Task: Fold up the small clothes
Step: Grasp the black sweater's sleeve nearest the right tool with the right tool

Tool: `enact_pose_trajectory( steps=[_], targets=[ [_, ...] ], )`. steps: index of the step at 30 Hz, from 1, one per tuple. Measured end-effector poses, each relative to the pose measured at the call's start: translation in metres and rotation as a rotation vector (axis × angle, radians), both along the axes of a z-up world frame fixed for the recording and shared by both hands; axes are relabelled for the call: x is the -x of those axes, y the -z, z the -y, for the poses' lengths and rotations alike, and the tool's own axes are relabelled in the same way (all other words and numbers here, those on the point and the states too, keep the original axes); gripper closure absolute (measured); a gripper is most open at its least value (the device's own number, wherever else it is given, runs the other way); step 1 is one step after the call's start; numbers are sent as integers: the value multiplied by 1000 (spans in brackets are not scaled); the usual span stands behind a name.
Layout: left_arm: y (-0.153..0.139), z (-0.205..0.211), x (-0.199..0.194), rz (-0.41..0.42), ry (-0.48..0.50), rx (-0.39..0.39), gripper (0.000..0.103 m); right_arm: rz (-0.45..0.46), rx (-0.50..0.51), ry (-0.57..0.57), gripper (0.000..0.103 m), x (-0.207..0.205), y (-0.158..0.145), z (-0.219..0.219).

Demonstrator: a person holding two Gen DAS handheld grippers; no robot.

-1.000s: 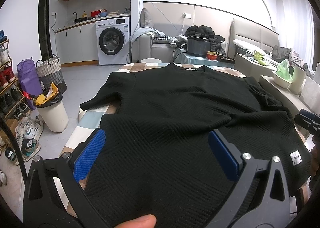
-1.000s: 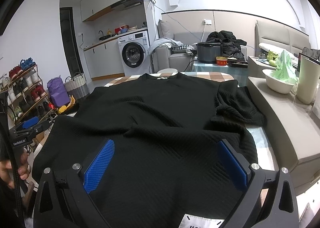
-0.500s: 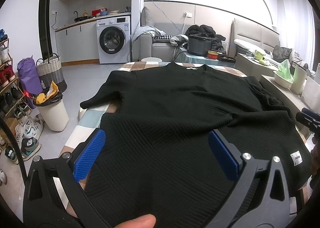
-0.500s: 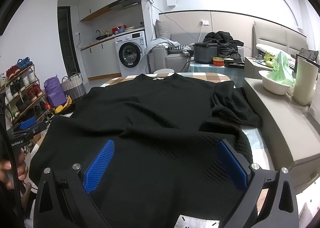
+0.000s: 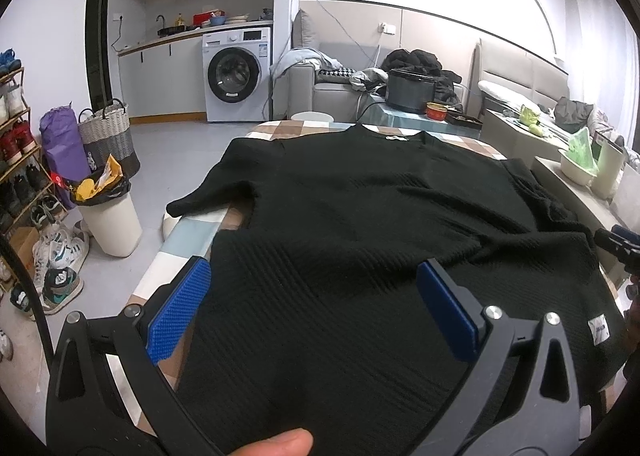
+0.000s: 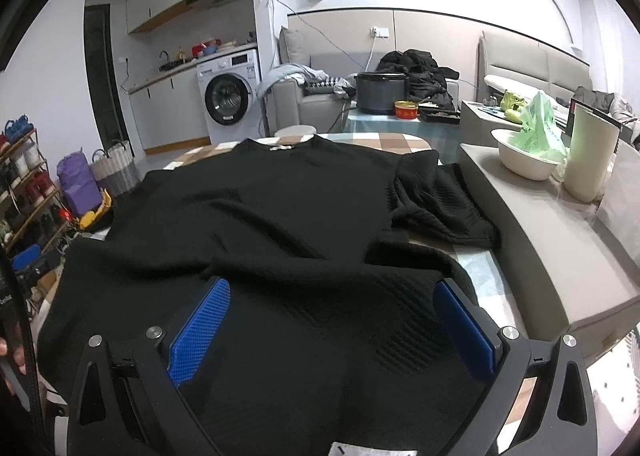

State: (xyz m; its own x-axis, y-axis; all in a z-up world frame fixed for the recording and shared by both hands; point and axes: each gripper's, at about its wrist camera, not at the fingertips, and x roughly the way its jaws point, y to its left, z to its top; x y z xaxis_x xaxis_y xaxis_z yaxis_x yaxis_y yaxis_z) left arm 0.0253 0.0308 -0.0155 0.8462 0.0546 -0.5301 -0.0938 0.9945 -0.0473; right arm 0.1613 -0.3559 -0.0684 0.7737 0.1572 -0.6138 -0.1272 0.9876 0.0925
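Observation:
A black ribbed sweater [image 5: 360,224] lies spread flat on a checkered table [image 5: 192,240], collar at the far end and hem towards me. Its left sleeve [image 5: 208,196] sticks out over the table edge. The right sleeve [image 6: 436,200] is bunched in a heap. My left gripper [image 5: 312,276] hovers open over the hem's left part, with only cloth below its blue pads [image 5: 176,312]. Open as well, my right gripper [image 6: 332,288] hangs above the hem's right part. A white label [image 5: 598,330] shows near the right hem corner.
A grey bench [image 6: 560,240] runs along the table's right side, bearing a white bowl [image 6: 524,156] with a green bag and a tall pale canister [image 6: 588,152]. Left of the table stand a bin [image 5: 108,216], shoes and a shoe rack [image 5: 20,160]. A thumb [image 5: 280,444] shows at the bottom edge.
Both grippers stay open over the hem. The right wrist view has turned slightly to the right; the left has barely shifted. The sweater lies as before.

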Motion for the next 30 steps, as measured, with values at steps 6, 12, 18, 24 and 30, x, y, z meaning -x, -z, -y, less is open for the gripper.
enact_pose_trajectory(
  steps=[6,12,18,24,30],
  targets=[
    [-5,-10,-16,10,-25,-17,0,-65,-34,3,11,-20,-3,16],
    [-6,-22,-37,-4,-36,11,0,-112,-14,65,38,-41,-8,31],
    [-3,-33,-63,-3,-31,29,1,-177,-34,166,51,-74,-2,52],
    [5,-46,-99,-40,-50,20,27,-227,-26,285,51,-106,9,73],
    [15,-58,-142,-69,-60,1,32,-305,-16,356,50,-141,26,90]
  ],
)
